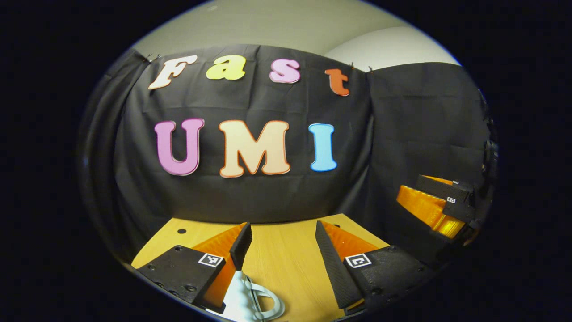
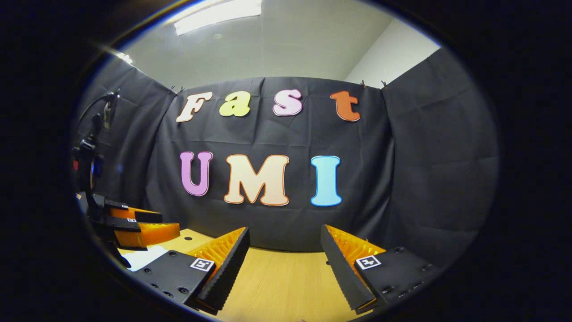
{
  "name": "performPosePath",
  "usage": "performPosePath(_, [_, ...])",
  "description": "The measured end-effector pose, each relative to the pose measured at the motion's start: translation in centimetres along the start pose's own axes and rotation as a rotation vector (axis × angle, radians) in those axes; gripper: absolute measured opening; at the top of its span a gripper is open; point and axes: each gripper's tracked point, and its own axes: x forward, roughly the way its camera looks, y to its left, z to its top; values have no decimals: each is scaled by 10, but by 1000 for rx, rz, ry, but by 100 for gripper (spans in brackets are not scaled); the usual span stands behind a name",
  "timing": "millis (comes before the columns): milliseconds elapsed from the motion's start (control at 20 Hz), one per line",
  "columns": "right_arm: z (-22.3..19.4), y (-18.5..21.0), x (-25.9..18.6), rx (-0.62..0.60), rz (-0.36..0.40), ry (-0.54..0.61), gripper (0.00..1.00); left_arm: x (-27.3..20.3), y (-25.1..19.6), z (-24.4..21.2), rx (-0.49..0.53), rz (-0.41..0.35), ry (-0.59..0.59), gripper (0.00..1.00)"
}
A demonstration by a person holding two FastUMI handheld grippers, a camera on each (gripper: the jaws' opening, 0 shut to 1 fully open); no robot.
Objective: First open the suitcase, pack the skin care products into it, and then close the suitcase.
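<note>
At the bottom of the left gripper view, the left gripper [image 1: 283, 237] stands wide open and holds nothing; a white object [image 1: 248, 299] with a loop, unclear what, lies just by its left finger, running up the frame. The right gripper [image 2: 283, 243] is also wide open and empty over the wooden bench [image 2: 277, 286], with black cloth [image 2: 268, 223] behind.

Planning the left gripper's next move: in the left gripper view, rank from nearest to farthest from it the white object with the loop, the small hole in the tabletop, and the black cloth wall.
1. White looped object, at the tip of the left gripper's left-hand finger, bottom of view.
2. Small hole in the wooden table, far left corner.
3. Black cloth wall, behind the table's far edge.
</note>
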Motion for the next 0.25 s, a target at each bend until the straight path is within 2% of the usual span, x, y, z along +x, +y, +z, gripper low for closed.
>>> performPosePath(150, [9,3,-11,-1,-13,-22,98,-9,-14,15,48,-42,-26,83])
performPosePath(250, [11,3,-15,0,-20,-32,98,-14,-30,26,26,-84,-51,84])
